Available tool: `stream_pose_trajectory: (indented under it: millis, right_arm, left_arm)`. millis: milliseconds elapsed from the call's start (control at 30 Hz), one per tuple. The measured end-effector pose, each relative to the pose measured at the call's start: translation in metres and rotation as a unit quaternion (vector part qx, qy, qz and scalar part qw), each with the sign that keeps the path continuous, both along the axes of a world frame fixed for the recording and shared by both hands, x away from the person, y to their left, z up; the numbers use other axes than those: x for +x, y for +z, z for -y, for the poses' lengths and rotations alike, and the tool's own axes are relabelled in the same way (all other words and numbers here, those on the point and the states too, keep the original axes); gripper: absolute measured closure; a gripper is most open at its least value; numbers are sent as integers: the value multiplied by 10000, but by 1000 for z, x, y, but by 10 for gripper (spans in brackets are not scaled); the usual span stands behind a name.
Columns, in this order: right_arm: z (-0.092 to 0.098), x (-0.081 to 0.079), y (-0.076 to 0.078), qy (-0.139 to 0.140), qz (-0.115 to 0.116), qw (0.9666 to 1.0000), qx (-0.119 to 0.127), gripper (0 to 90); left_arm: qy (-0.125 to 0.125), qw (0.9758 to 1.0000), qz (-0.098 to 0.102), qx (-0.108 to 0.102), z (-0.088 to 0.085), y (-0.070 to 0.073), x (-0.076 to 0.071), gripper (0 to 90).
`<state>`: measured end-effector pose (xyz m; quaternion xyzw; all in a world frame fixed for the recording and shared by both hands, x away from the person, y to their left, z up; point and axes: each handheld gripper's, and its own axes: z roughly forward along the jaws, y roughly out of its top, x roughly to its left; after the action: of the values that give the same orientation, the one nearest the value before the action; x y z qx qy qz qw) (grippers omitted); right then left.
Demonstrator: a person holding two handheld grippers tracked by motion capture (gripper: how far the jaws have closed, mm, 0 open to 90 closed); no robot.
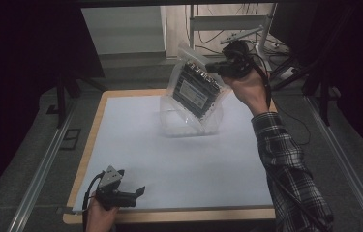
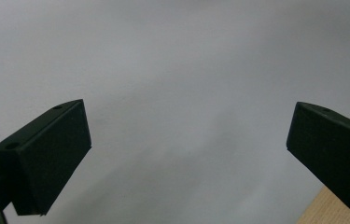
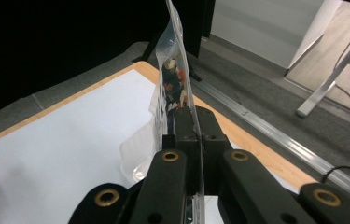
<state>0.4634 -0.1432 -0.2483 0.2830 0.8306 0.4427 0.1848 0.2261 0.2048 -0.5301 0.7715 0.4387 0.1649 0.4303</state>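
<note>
While pinched, clear bag [image 1: 196,96] contents [image 3: 172,81] hard to identify.

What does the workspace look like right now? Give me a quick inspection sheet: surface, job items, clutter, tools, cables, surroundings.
Surface: white sheet on a wood-edged table.
Job's things: clear plastic bag with a dark flat device inside, lifted, its bottom near or just touching the sheet.
Clutter: nothing seen.
Grippers: right tool shut on the bag's upper edge, jaws together around the film in the right gripper view; left tool open, holding nothing, low over the near left corner.
Cables: one trails from each tool; more lie on the floor beyond the table.
Surroundings: metal rails on the floor at both sides, desk legs behind, dark elsewhere.
</note>
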Motion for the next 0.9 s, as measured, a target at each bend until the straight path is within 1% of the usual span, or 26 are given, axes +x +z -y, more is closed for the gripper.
stream_pose_trajectory:
  millis: [167,333,433,500,600,900]
  right_arm:
    - [-6,10,-3,-55,49,10000,-31,888]
    - [-10,19,-5,-90,124,9998,-117,888]
    - [-11,26,-7,-85,133,9998,-96,888]
    - [-12,27,-8,-80,134,9998,-107,888]
    - [-17,31,-12,-75,189,9996,-203,889]
    - [-33,38,-27,-45,207,9991,-374,888]
  left_arm:
    - [-2,10000,7,-5,0,0,0,0]
    - [-26,10000,-3,-17,0,0,0,0]
    - [-36,10000,-4,-29,0,0,0,0]
    - [-41,10000,-14,-31,0,0,0,0]
    - [-41,10000,-26,-42,0,-1,0,0]
    - [-44,10000,-22,-50,0,-1,0,0]
